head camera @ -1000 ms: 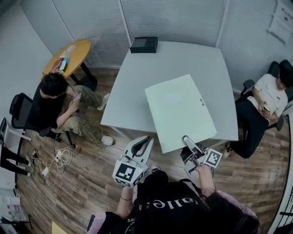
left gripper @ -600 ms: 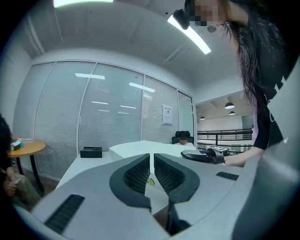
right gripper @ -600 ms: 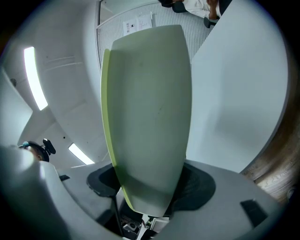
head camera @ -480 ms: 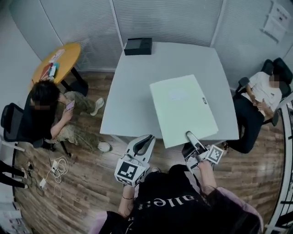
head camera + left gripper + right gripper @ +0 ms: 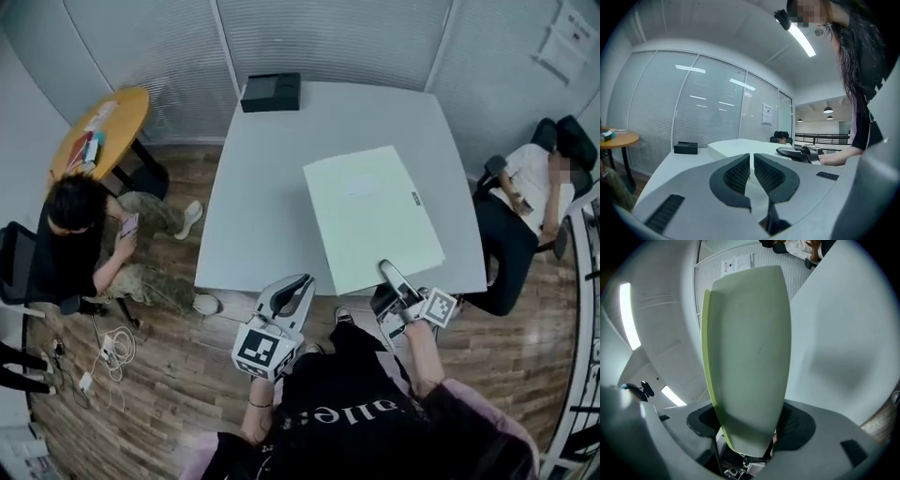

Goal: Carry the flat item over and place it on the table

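Observation:
The flat item is a pale green board (image 5: 370, 216). It lies low over the white table (image 5: 267, 187), and its near edge reaches the table's front edge. My right gripper (image 5: 392, 281) is shut on the board's near right corner. In the right gripper view the board (image 5: 750, 348) stands up between the dark pads and hides most of what is ahead. My left gripper (image 5: 298, 286) hangs just in front of the table, apart from the board. Its pads (image 5: 740, 171) are together with nothing between them, and the board (image 5: 736, 146) shows beyond them.
A black box (image 5: 271, 91) sits at the table's far left corner. A round orange table (image 5: 98, 131) with small items stands at the left, with a seated person (image 5: 75, 234) beside it. Another person (image 5: 530, 187) sits at the table's right side. Cables (image 5: 112, 342) lie on the wooden floor.
The board and my right gripper have moved a little farther over the table, so less of the board overhangs the front edge. The left gripper has kept its place.

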The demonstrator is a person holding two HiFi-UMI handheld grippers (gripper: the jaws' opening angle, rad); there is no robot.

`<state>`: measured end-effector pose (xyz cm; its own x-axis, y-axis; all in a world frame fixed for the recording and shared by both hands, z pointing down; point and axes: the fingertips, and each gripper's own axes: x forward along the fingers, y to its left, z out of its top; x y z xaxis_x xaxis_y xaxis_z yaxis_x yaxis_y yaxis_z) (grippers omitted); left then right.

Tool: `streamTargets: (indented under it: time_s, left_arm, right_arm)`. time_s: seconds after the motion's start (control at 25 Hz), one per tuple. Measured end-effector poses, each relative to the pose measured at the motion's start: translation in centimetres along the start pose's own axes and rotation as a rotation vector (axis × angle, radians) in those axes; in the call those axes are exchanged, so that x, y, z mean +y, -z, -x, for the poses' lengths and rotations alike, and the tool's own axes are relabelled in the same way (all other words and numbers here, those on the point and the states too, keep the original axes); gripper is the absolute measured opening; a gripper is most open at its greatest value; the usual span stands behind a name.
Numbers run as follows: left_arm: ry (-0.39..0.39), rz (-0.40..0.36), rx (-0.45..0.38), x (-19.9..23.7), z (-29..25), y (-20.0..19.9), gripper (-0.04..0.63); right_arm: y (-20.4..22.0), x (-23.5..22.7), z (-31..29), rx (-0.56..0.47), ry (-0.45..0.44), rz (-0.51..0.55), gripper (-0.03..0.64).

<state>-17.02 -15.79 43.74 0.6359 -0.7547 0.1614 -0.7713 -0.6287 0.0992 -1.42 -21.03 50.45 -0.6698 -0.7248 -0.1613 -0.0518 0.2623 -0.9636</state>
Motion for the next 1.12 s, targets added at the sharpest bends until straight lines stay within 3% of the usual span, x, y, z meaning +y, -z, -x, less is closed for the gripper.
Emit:
streamTargets:
  time_s: [0.24,0.44,0.72,1.12]
  left_arm:
    - [-0.035,0.004,-0.010,2.9,-3.7,-0.5,0.044]
    - [-0.072,0.019,-0.002,7.3,-10.4,-1.5,0.044]
    - [-0.108,0.023,0.024,7.3,-10.7,-1.6,0.044]
    - [-0.155,0.027,0.072,7.3,-9.1,-2.2,0.044]
  right_arm:
    - [-3.7,-3.1,-3.6,0.026,0.019,-0.023,0.307]
    - [-9.7,-7.7,-9.3,0.060,0.057,-0.056,0.307]
    - [-11.2,-10.7,-10.4,0.058,0.108,-0.108,0.307]
    - [-12.2,-15.1,-11.7,0.045,0.251,-0.161,0.308]
